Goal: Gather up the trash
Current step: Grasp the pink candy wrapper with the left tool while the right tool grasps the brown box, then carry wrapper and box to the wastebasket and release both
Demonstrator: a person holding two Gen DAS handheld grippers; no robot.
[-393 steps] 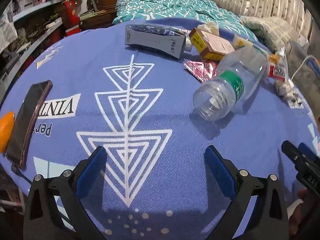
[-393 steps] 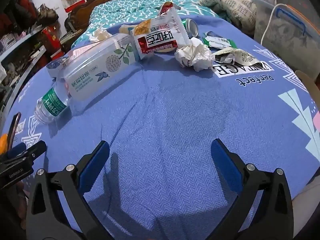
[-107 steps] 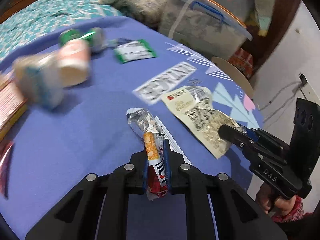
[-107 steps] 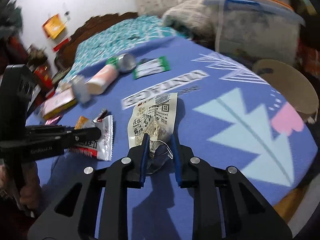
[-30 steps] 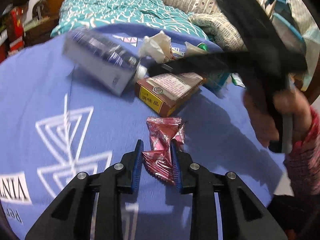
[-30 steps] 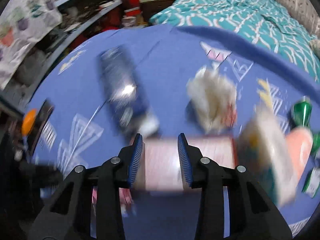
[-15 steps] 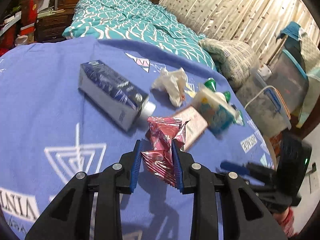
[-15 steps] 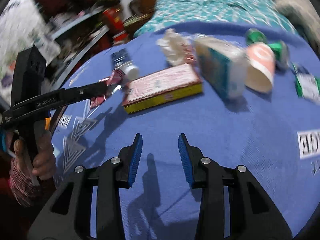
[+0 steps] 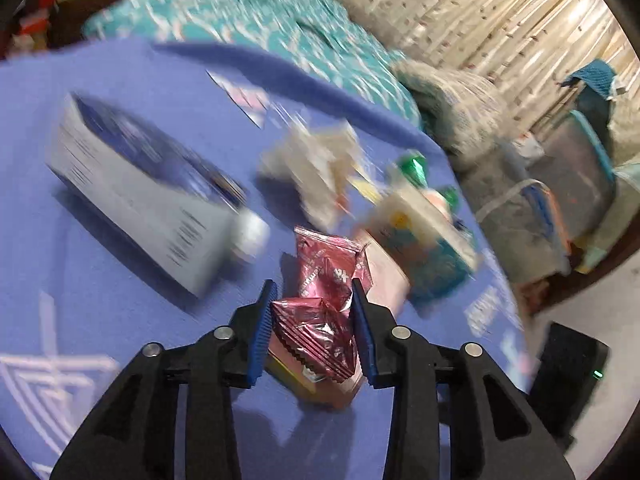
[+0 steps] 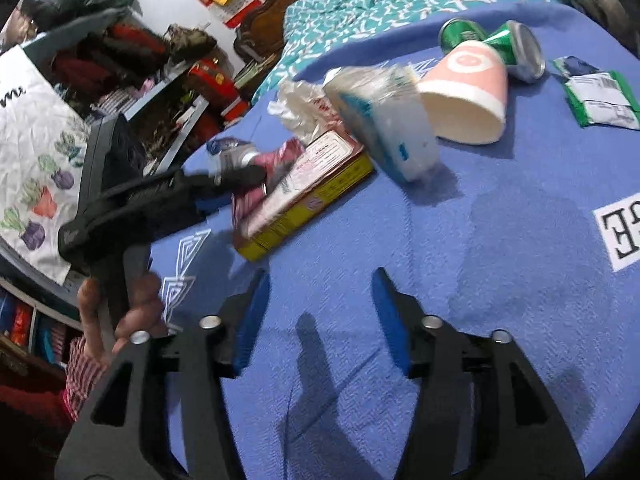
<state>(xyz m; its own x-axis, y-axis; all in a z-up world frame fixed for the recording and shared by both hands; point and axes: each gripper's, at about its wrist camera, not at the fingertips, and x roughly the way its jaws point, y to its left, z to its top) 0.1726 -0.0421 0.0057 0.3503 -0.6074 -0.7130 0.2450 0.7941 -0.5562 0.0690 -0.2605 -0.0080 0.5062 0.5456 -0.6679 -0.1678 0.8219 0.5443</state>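
My left gripper [image 9: 312, 286] holds a crumpled red foil wrapper [image 9: 316, 320] between its blue pads, just above a pink and yellow box [image 9: 384, 276]; its jaws are opening. The right wrist view shows that left gripper [image 10: 240, 176] from the side, with the wrapper [image 10: 280, 160] over the box [image 10: 304, 196]. My right gripper [image 10: 320, 276] hovers over bare blue cloth in front of the box. Its jaws are opening and nothing is between them.
On the blue tablecloth [image 10: 480, 240] lie a blue and white carton [image 9: 140, 200], crumpled tissue [image 9: 316, 164], a small teal carton [image 10: 384, 128], a paper cup [image 10: 468, 92], green cans [image 10: 516, 48] and a green packet [image 10: 600, 100]. A bed lies behind and shelves stand at the left.
The right gripper let go of the pink box, drew back and spread its jaws wider. The left gripper carried the red wrapper over the box and its jaws widened slightly.
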